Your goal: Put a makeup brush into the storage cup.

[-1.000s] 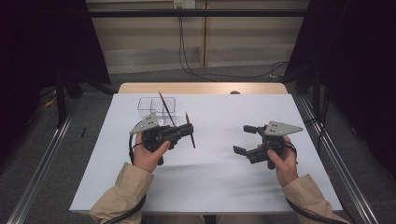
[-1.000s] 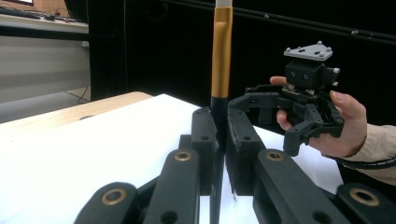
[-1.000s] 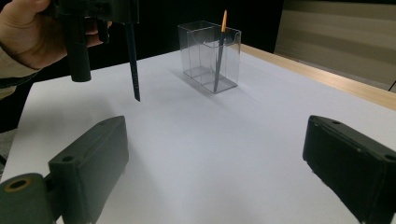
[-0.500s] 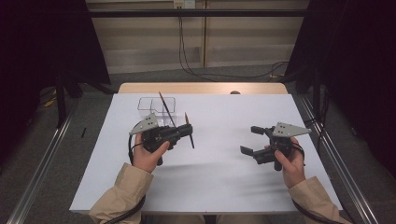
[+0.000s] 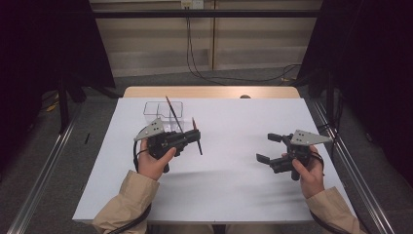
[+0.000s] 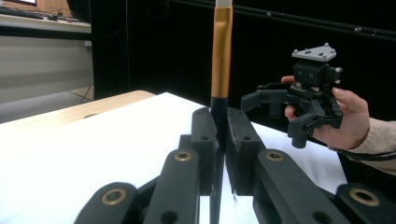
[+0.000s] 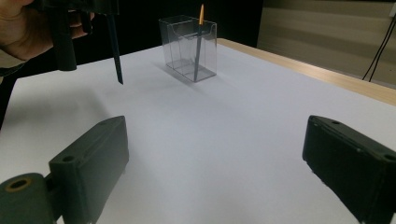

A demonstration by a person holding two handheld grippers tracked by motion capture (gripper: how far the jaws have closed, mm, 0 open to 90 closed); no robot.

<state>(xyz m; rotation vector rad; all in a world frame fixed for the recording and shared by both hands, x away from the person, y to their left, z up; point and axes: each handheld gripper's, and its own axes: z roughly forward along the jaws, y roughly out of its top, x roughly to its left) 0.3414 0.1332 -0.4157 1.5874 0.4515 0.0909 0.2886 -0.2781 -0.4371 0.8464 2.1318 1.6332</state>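
From above, my left hand-held gripper [image 5: 187, 139] hovers level over the counter [image 5: 234, 195], clamped on a paintbrush [image 5: 196, 136] beside the clear holder [image 5: 156, 109]; my right hand-held gripper [image 5: 270, 148] points left, jaws apart and empty. In the left gripper view, the brush stands upright, pinched at its dark handle. In the right gripper view, the holder keeps another brush [image 7: 199, 42].

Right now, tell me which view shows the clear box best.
The right gripper view: the clear box stands close and unblocked, one pencil standing inside. The high view has it small behind the left gripper. In the left gripper view I cannot make it out.
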